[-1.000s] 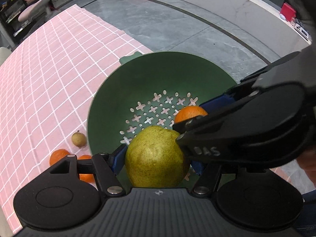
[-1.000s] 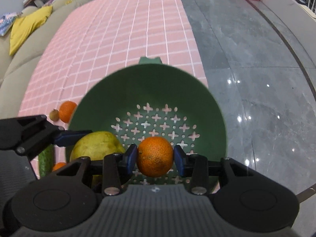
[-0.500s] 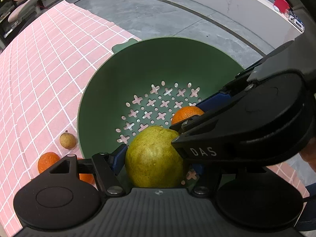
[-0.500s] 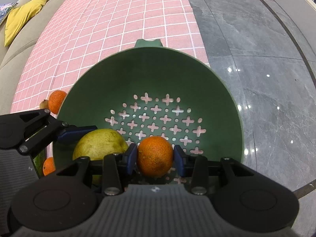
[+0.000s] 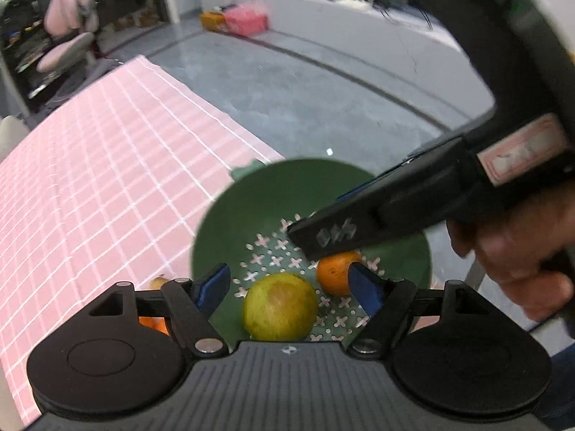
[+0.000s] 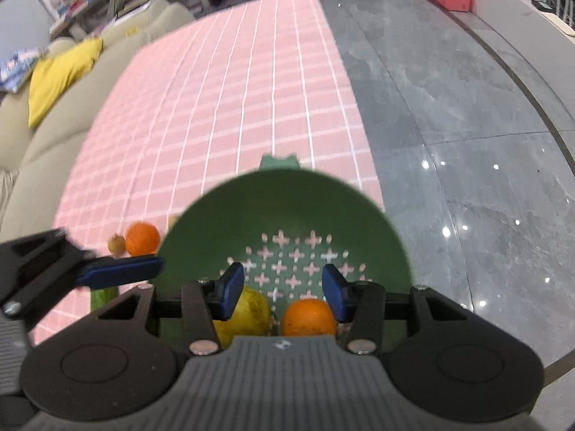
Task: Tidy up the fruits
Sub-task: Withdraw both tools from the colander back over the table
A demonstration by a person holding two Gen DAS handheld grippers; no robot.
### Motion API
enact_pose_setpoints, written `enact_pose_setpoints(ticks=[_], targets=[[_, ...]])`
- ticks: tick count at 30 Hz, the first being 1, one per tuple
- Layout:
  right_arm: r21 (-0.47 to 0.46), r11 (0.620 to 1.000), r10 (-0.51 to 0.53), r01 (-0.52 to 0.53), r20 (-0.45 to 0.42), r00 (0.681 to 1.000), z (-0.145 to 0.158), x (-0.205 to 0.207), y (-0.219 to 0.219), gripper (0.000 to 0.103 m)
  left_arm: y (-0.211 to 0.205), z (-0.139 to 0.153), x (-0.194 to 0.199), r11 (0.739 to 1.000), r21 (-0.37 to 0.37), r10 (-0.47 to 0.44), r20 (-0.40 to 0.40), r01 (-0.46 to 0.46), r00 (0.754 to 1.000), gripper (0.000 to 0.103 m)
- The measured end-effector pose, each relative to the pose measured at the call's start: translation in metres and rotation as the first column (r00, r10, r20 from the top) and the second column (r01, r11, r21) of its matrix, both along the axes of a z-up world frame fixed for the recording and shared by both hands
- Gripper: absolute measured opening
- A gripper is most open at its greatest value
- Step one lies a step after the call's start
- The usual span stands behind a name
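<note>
A green colander (image 5: 251, 208) (image 6: 280, 201) sits at the edge of the pink checked cloth (image 5: 90, 165) (image 6: 230, 107). A yellow-green pear (image 5: 280, 307) (image 6: 244, 314) and an orange (image 5: 336, 273) (image 6: 309, 318) lie loose in its bottom. My left gripper (image 5: 289, 285) is open and empty above the pear. My right gripper (image 6: 284, 292) is open and empty above both fruits; its black body (image 5: 413, 201) crosses the left wrist view.
Another orange (image 6: 142, 239) and a small brown fruit (image 6: 116, 244) lie on the cloth left of the colander, with a green vegetable (image 6: 102, 296) nearer. Grey floor (image 6: 467, 143) lies to the right. A beige sofa with a yellow cushion (image 6: 61, 72) stands left.
Both grippers opened and let go: the pear and the orange now lie in the colander. Both grippers have lifted up and back from it.
</note>
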State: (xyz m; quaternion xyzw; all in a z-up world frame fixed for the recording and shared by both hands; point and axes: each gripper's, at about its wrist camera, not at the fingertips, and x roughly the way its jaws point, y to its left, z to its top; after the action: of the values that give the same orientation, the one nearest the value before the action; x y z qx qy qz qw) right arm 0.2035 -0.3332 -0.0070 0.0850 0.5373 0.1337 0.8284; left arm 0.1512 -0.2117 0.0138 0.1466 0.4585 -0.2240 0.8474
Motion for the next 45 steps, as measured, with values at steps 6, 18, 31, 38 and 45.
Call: enact_pose_setpoints(ticks=[6,18,31,38,45], targets=[[0.055,0.998,-0.019,0.016,0.062,0.998,0.018,-0.008,0.002,0.046,0.051,0.026,-0.044,0.992,-0.067,0.112,0.033,-0.11,0.993,0.088],[0.047,0.986,0.147,-0.159,0.198,0.969,0.038,-0.051,0.065,0.041,0.165,0.011,-0.106,0.916,-0.078,0.392,-0.027,-0.393,0.92,0.088],[-0.063,0.964,0.266,-0.258,0.202,0.943,0.0,-0.128,0.128,0.029,0.214,-0.027,-0.112,0.821,-0.225,0.504,-0.146,-0.524,0.852,0.088],[-0.033,0.989,0.148,-0.145,0.121,0.982,-0.04,-0.135,0.13,0.029,0.205,-0.034,-0.112,0.838,-0.226,0.48,-0.13,-0.498,0.867,0.088],[0.051,0.998,-0.05,0.045,0.121,0.991,-0.051,-0.127,0.121,0.031,0.185,-0.045,-0.103,0.874,-0.188,0.434,-0.116,-0.449,0.893,0.088]])
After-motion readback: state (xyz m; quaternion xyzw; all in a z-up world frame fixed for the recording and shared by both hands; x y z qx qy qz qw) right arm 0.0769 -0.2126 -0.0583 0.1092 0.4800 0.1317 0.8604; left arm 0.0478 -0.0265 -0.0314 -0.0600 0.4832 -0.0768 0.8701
